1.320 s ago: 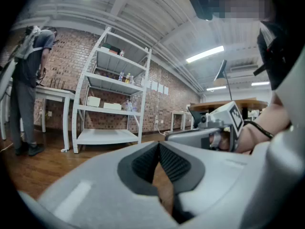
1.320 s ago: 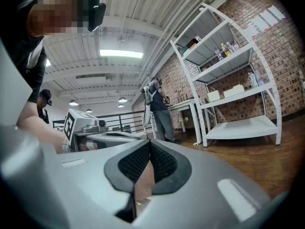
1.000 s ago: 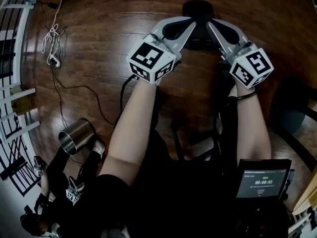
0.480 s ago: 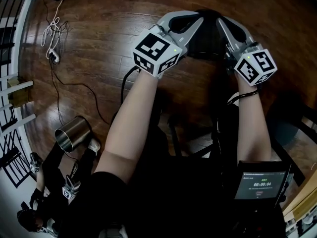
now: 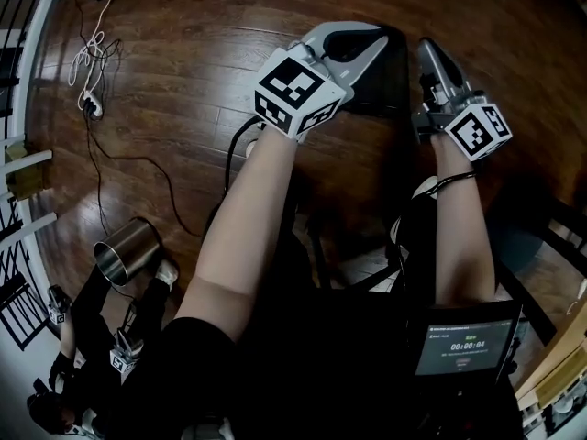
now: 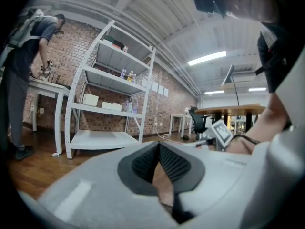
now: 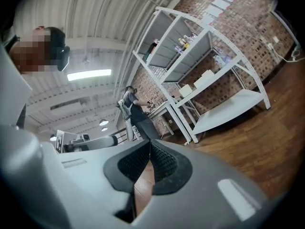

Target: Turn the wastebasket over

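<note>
Flanking black wastebasket (image 5: 391, 82): left gripper (image 5: 371, 35), right gripper (image 5: 429, 49), both closed; axis unreadable.

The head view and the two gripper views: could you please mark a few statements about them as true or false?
1. The left gripper and the right gripper both have their jaws together and hold nothing. True.
2. The metal container stands on the white shelving. False: it is down by the floor, at the head view's lower left.
3. The floor is wood. True.
4. The wall behind the shelving is plain white. False: it is a brick wall.
</note>
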`<action>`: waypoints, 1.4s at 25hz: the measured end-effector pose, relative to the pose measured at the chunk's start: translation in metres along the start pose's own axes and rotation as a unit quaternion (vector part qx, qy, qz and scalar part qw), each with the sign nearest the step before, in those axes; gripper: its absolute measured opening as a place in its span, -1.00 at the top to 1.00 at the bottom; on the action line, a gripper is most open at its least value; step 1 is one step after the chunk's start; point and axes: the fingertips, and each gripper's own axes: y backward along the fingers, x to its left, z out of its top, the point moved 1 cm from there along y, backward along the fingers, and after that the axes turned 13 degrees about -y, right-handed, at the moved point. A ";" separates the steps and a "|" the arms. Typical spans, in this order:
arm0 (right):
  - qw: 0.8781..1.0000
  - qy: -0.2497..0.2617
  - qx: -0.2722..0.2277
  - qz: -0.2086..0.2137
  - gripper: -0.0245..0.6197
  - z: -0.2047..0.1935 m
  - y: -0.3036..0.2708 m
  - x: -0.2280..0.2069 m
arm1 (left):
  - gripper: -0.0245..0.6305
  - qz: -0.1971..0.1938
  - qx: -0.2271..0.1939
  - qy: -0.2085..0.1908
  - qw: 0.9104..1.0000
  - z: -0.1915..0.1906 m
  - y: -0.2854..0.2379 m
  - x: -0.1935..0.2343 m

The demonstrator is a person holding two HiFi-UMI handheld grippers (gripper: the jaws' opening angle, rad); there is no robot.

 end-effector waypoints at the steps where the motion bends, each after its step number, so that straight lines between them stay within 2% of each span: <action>1: 1.000 -0.023 -0.016 0.002 0.89 -0.002 0.001 -0.006 | 0.92 0.003 -0.009 0.005 1.000 0.005 -0.001 0.002; 3: 0.995 -0.082 -0.058 -0.002 0.89 -0.010 0.005 -0.023 | 0.92 0.007 -0.020 0.012 1.000 0.011 -0.003 0.005; 6: 0.978 -0.172 -0.117 -0.020 0.89 -0.034 0.021 -0.054 | 0.92 0.007 -0.026 0.016 1.000 0.013 -0.009 0.004; 8: 0.961 -0.227 -0.152 -0.039 0.89 -0.054 0.036 -0.076 | 0.92 0.002 -0.022 0.015 1.000 0.010 -0.011 0.001; 12: 0.918 -0.325 -0.218 -0.063 0.89 -0.093 0.058 -0.109 | 0.92 0.001 -0.016 0.020 1.000 0.005 -0.004 0.001; 14: 0.899 -0.359 -0.240 -0.071 0.89 -0.114 0.068 -0.119 | 0.92 0.007 -0.023 0.024 0.999 0.008 0.003 0.004; 16: 0.886 -0.382 -0.250 -0.081 0.89 -0.135 0.077 -0.127 | 0.92 0.013 -0.034 0.030 0.999 0.014 0.006 0.009; 19: 0.874 -0.405 -0.248 -0.100 0.86 -0.170 0.087 -0.134 | 0.92 0.019 -0.043 0.037 0.998 0.017 0.006 0.013; 26: 0.855 -0.448 -0.210 -0.157 0.58 -0.252 0.106 -0.150 | 0.92 0.020 -0.041 0.044 0.998 0.016 0.006 0.012; 32: 0.839 -0.472 -0.192 -0.188 0.33 -0.280 0.098 -0.161 | 0.92 0.015 -0.049 0.045 0.998 0.020 0.006 0.021; 35: 0.830 -0.480 -0.198 -0.203 0.32 -0.287 0.103 -0.170 | 0.92 0.018 -0.053 0.050 0.997 0.020 0.006 0.022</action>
